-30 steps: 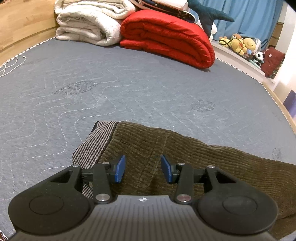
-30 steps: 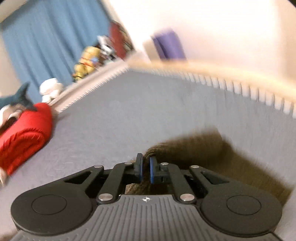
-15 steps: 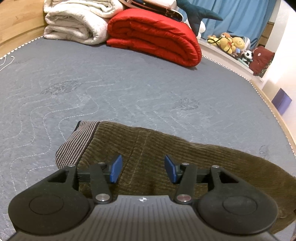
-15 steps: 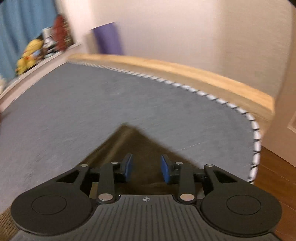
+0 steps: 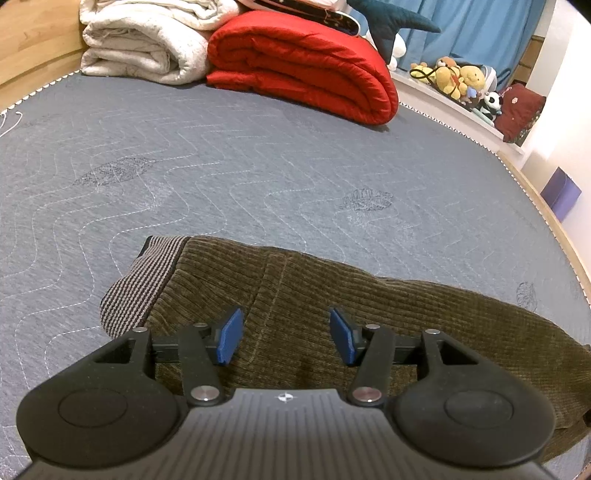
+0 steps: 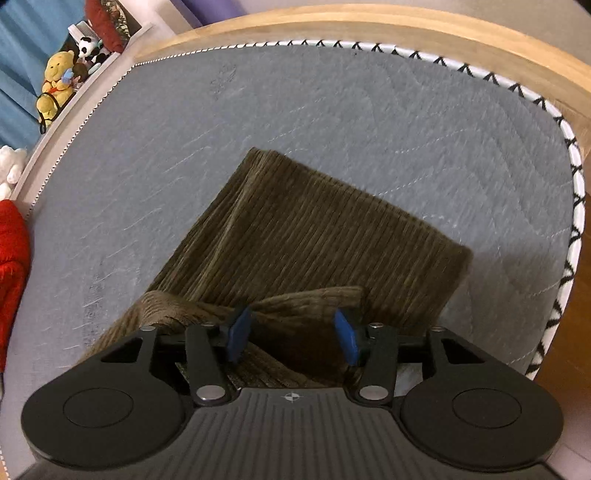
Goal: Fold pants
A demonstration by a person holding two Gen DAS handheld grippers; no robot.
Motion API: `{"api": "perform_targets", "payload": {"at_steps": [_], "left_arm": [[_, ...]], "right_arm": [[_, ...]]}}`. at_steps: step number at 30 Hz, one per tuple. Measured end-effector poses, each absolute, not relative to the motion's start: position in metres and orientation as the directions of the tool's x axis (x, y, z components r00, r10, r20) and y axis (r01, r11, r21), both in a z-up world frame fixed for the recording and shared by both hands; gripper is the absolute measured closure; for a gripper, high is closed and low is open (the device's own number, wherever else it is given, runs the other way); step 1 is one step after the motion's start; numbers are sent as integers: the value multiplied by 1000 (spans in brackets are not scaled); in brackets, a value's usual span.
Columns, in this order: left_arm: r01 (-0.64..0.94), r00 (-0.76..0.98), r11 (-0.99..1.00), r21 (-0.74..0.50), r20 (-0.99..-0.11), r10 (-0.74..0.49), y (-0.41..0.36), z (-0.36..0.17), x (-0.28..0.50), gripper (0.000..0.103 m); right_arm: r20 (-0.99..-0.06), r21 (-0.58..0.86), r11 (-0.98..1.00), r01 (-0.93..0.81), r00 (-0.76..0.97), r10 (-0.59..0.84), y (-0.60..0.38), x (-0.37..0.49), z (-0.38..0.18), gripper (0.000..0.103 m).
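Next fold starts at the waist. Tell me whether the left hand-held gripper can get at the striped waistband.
Probably yes: the left hand-held gripper is open over the pants, and the striped waistband lies uncovered just to its left.

Grey quilted mattress (image 5: 258,166) in wooden bed frame (image 6: 369,26). At its far end: folded white blanket (image 5: 147,48) beside rolled red duvet (image 5: 306,66). Plush toys (image 5: 458,79) on ledge (image 5: 436,98) before blue curtain (image 5: 480,29). Purple box (image 5: 561,192) by wall.

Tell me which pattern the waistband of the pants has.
The waistband has fine stripes, grey and dark, beside the olive-brown corduroy pants. It shows best in the left wrist view.
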State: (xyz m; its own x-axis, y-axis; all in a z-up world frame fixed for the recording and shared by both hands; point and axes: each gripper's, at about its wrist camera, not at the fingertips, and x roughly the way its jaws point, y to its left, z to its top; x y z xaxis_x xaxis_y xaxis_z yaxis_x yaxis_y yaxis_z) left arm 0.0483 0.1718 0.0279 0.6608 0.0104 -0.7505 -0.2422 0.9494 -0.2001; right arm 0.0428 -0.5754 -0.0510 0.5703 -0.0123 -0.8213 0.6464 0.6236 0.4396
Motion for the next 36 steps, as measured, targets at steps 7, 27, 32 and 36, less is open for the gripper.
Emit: {"api": "perform_targets", "payload": {"at_steps": [7, 27, 32, 36], "left_arm": [[-233, 652, 952, -199, -758, 1, 167, 25, 51, 43], [-248, 652, 947, -205, -758, 7, 171, 25, 54, 42], [-231, 652, 953, -198, -759, 1, 165, 24, 58, 42], [-221, 656, 954, -201, -755, -7, 165, 26, 55, 42]], "right_arm": [[-847, 384, 680, 624, 532, -9, -553, 48, -54, 52], [-610, 190, 876, 443, 753, -249, -544, 41, 49, 94], [-393, 71, 893, 444, 836, -384, -541, 61, 78, 93], [-425, -76, 840, 538, 744, -515, -541, 88, 46, 58]]}}
